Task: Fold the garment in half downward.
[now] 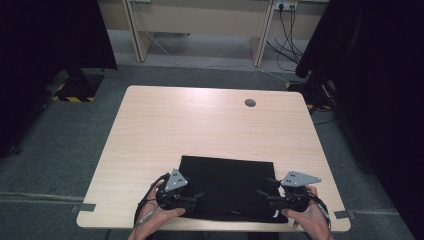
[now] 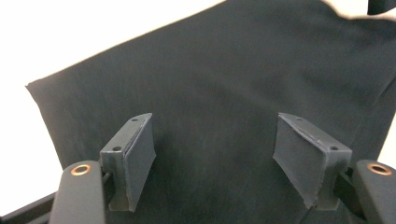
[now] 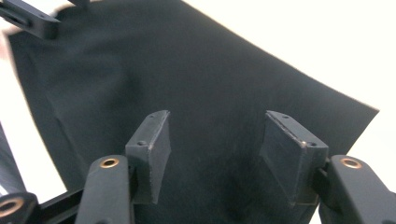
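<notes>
Black cloth [image 1: 227,187], flat and rectangular, lies at the near edge of the pale wood-grain table [image 1: 200,125]. High view: left gripper [image 1: 192,198] sits over the cloth's near left corner, right gripper [image 1: 265,196] over its near right corner, both pointing inward.

Left gripper view: matte, smooth-woven cloth [image 2: 210,84] spreads under grey rubbery pads [image 2: 140,154]; jaws released, nothing pinched.

Right gripper view: same dark fabric [image 3: 187,70], one soft ripple; wedge-shaped pads [image 3: 292,156] stand apart, released.

Grey carpet floor [image 1: 60,150], black curtains [image 1: 45,35] l & r, pale desk [image 1: 200,20] at back.
</notes>
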Motion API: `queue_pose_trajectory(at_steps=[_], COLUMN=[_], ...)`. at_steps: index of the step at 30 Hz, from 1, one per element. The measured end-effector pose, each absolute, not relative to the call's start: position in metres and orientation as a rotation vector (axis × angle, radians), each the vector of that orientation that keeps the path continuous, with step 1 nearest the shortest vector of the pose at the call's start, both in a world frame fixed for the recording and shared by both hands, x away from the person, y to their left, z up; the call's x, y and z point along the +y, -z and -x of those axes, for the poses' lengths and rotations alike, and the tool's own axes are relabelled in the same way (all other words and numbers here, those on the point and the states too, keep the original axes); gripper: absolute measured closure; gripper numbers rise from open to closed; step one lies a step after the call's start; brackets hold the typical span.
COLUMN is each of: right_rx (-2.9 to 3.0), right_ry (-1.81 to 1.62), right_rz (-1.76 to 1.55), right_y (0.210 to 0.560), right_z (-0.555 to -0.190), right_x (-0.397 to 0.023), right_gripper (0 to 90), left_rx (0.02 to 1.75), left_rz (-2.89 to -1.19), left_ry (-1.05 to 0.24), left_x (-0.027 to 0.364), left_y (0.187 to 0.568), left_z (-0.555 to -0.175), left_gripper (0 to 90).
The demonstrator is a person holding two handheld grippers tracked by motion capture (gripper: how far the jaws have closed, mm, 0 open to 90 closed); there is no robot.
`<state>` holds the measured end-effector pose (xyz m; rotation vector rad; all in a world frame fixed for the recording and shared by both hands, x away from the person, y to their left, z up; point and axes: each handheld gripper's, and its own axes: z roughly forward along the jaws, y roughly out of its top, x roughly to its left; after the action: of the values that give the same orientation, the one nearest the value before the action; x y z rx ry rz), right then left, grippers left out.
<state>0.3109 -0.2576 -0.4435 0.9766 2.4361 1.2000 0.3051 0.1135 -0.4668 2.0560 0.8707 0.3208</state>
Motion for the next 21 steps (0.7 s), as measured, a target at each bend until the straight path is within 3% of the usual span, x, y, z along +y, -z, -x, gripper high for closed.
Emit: queue_pose_trajectory(at_steps=[4,7,14,21], right_rx=[2.488,2.472,2.432,2.351], right_ry=[-1.126,-1.101,-1.056,-1.078], right_rz=[-0.989,-0.973,-1.035,-1.042], right_y=[0.464,0.473,0.463,0.453], right_z=[-0.308,-0.302,-0.307,-0.341], right_x=[-0.255,-0.259,-0.266,-0.253], right_gripper=[40.9,40.4,33.1,29.0], left_rx=[0.849,0.843,0.836,0.828], left_rz=[-2.166,-2.135,-2.135,-2.124], left_ry=[-0.373,-0.37,-0.371,-0.383], left_x=[0.115,0.119,0.118,0.117], left_y=[0.477,0.482,0.483,0.478], left_z=[-0.298,-0.296,-0.295,-0.293], left_gripper=[26.0,25.7,23.9,15.2])
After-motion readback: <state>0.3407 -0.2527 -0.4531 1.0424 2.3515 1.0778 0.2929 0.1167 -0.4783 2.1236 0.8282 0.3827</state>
